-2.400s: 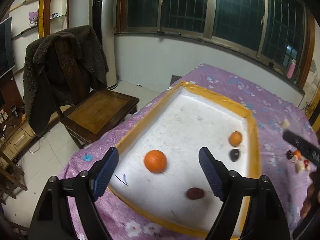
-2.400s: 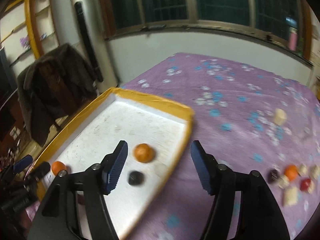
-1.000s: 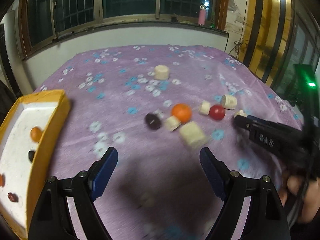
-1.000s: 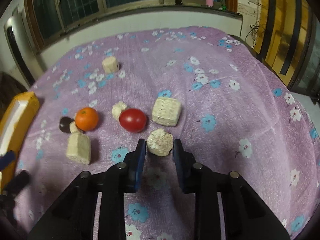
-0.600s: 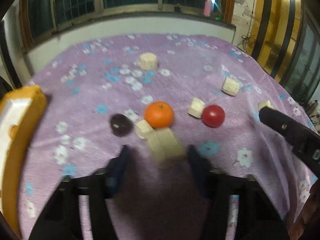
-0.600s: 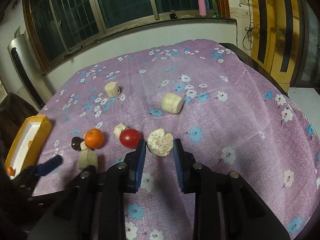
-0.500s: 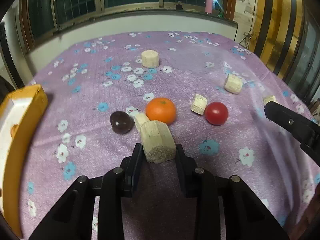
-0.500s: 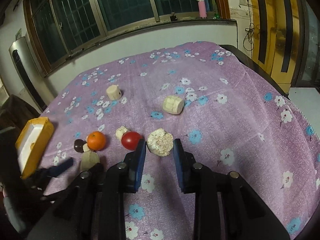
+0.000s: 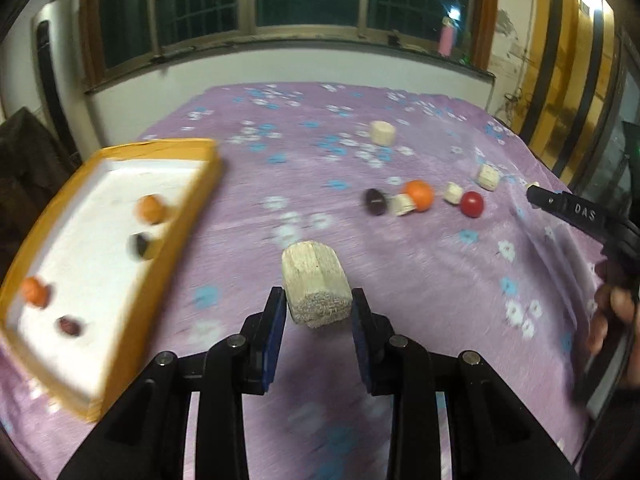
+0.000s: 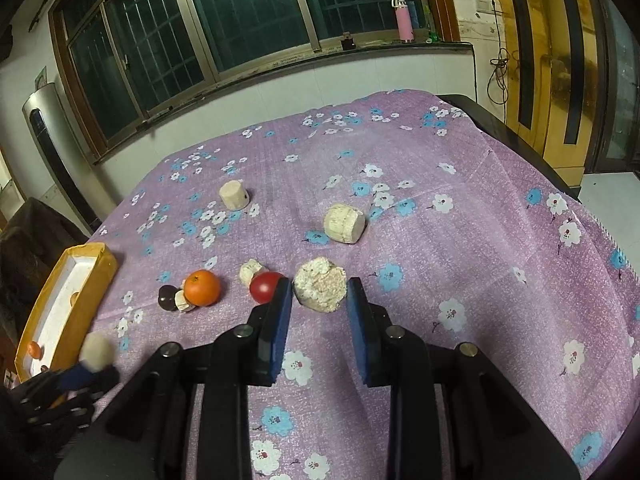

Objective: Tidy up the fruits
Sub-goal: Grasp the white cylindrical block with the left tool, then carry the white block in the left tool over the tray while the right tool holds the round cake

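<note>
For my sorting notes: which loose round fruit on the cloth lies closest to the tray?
The dark plum, leftmost of the three; the orange and tomato lie farther from the tray.

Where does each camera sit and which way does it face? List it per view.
Left wrist: behind the left tongs, angled down the purple cloth; they grip a pale chunk, tray at left.
Right wrist: behind the right tongs, gripping a round pale piece.
Shared: orange, red fruit.

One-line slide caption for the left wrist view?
Left gripper clamps a pale corn chunk above the purple cloth, beside the yellow tray holding fruit.
</note>
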Demonstrator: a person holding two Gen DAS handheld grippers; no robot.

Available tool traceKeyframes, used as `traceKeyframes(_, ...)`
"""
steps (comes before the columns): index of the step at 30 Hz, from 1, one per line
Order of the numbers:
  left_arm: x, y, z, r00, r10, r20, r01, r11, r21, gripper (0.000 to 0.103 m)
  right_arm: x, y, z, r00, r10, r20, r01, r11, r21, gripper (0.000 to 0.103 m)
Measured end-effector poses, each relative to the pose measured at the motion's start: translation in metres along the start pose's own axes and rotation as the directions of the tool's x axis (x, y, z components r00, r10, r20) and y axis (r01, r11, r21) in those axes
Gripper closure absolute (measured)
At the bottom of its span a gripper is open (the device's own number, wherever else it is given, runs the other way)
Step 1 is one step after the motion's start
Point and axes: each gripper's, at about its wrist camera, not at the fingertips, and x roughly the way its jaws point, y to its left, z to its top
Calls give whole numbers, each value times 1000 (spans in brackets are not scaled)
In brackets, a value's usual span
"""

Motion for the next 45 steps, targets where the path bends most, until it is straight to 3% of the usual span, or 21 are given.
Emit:
traceKeyframes(6, -35, 55, -13, 998, 43, 37, -41, 998, -41, 71, -2, 15, -1, 1000, -1, -19, 1, 1000, -12, 74)
traceKeyframes(11, -47, 79, -19, 998, 29, 58, -26, 997, -67, 71, -20, 50, -17, 999, 14, -39, -17, 997, -79, 74)
traceKeyframes(23, -57, 95, -36, 998, -18, 61, 23, 997, -79, 71, -80, 103, -68, 999, 7, -35, -14, 980, -199, 74)
traceKeyframes(45, -58, 129, -30, 996, 56, 67, -48, 991, -126, 71, -87, 131, -79, 999, 37, -33, -44, 973, -227, 73)
